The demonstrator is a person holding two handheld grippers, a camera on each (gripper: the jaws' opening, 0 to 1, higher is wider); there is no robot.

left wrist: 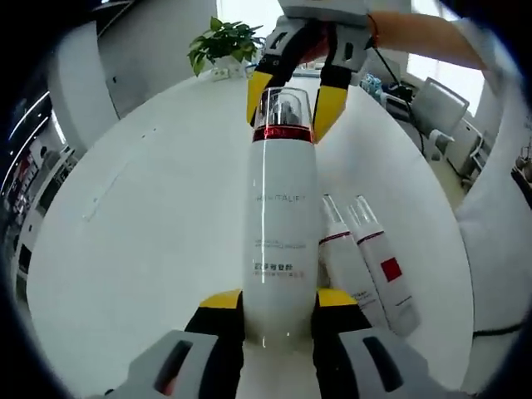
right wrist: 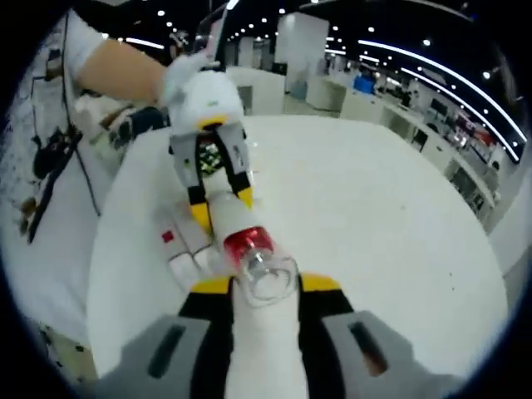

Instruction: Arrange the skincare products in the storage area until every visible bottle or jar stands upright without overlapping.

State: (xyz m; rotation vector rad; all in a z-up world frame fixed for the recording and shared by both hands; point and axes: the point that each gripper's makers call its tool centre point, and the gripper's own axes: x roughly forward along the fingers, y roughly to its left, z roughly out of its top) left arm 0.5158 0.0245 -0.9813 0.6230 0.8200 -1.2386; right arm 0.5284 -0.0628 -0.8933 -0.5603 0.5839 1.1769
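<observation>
A tall white bottle [left wrist: 283,216] with a red band and a clear cap [left wrist: 285,106] lies lengthwise between both grippers above the white table [left wrist: 141,224]. My left gripper [left wrist: 278,301] is shut on its base end. My right gripper [left wrist: 291,100] comes in from the far side, its yellow fingers [left wrist: 330,106] pressed on either side of the cap. In the right gripper view the cap [right wrist: 268,278] sits between my right gripper [right wrist: 266,287], and the left gripper [right wrist: 223,204] holds the far end. Two slimmer white bottles [left wrist: 345,266] [left wrist: 386,270] with red labels lie flat side by side beside it.
A potted plant [left wrist: 223,46] stands at the table's far edge. A person's arm [right wrist: 116,71] reaches over the table's edge. Chairs and cables [left wrist: 432,116] crowd the floor beyond the right side. The lying bottles [right wrist: 179,241] rest near the table's left edge in the right gripper view.
</observation>
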